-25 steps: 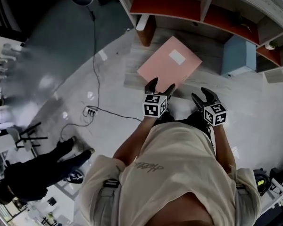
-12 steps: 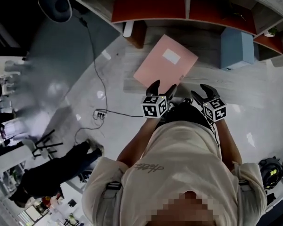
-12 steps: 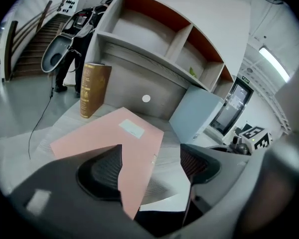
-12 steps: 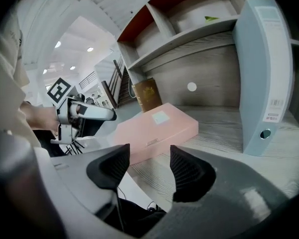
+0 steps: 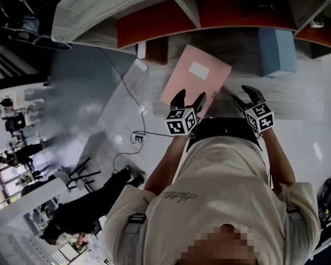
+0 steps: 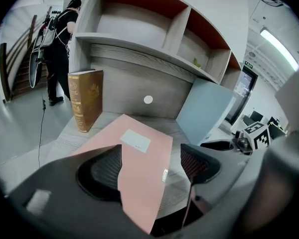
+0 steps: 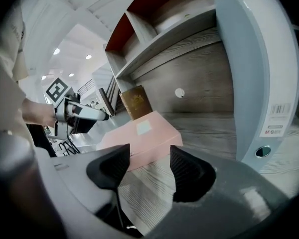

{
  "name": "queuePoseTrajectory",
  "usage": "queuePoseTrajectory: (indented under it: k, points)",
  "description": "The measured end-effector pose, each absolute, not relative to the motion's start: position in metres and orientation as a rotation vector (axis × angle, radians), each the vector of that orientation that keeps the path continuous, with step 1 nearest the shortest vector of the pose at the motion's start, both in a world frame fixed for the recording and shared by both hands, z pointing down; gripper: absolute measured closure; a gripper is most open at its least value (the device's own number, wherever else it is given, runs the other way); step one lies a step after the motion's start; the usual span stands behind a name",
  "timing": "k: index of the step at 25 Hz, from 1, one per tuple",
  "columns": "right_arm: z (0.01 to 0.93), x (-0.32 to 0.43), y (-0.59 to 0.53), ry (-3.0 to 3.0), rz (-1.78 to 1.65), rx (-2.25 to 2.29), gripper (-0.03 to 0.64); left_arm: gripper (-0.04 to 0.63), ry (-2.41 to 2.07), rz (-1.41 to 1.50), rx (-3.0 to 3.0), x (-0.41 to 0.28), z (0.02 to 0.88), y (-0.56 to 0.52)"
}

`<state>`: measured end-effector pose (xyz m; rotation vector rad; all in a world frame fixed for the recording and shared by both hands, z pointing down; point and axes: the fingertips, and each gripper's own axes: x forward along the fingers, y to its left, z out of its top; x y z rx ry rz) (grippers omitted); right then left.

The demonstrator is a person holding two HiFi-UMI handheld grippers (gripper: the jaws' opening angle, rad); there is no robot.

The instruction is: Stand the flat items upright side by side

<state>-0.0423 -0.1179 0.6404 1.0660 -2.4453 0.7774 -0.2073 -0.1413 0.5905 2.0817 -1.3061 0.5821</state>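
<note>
Shift: the person is leaning in closer than a second ago, with the left hand-held gripper (image 5: 190, 96) and the right hand-held gripper (image 5: 245, 94) both edging up on the pink folder (image 5: 196, 81).
Left hand-held gripper: its jaws are standing wide apart over the folder's near corner, and the pads aren't pressing on it.
Right hand-held gripper: its jaws are also apart and gripping nothing, just right of the folder.
Pink folder: it is lying flat on the tabletop (image 5: 244, 59). A brown book (image 6: 86, 101) is standing upright behind its left corner and a blue binder (image 5: 277, 51) upright off its right side.
Meaning: I'd say the lift is only being lined up, so the folder is not yet standing beside its neighbours.
Compartments: the red-backed shelf compartments (image 5: 149, 24) above the folder are looking bare — bar one small greenish thing (image 6: 195, 62), too small to tell.
</note>
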Motion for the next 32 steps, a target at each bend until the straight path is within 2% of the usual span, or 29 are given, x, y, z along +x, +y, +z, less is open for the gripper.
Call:
queuePoseTrajectory:
  k: [15,23,25,32]
  points:
    - [0.643,-0.07,-0.146,-2.35,1.055,1.347,0.365,0.201,-1.238,0.752,2.138,-0.29,0.611,-0.223]
    - [0.667,-0.1,-0.142,-2.141,1.272,1.502,0.362,0.202,-0.902,0.826,2.135,-0.302,0.664,-0.256]
    - [0.674,-0.107,-0.144,-2.076,1.368,1.566,0.325,0.216,-0.806,0.831,2.134,-0.3,0.676,-0.26]
    - [0.705,-0.133,-0.137,-1.877,1.604,1.645,0.298,0.218,-0.488,0.781,2.045,-0.285,0.71,-0.261]
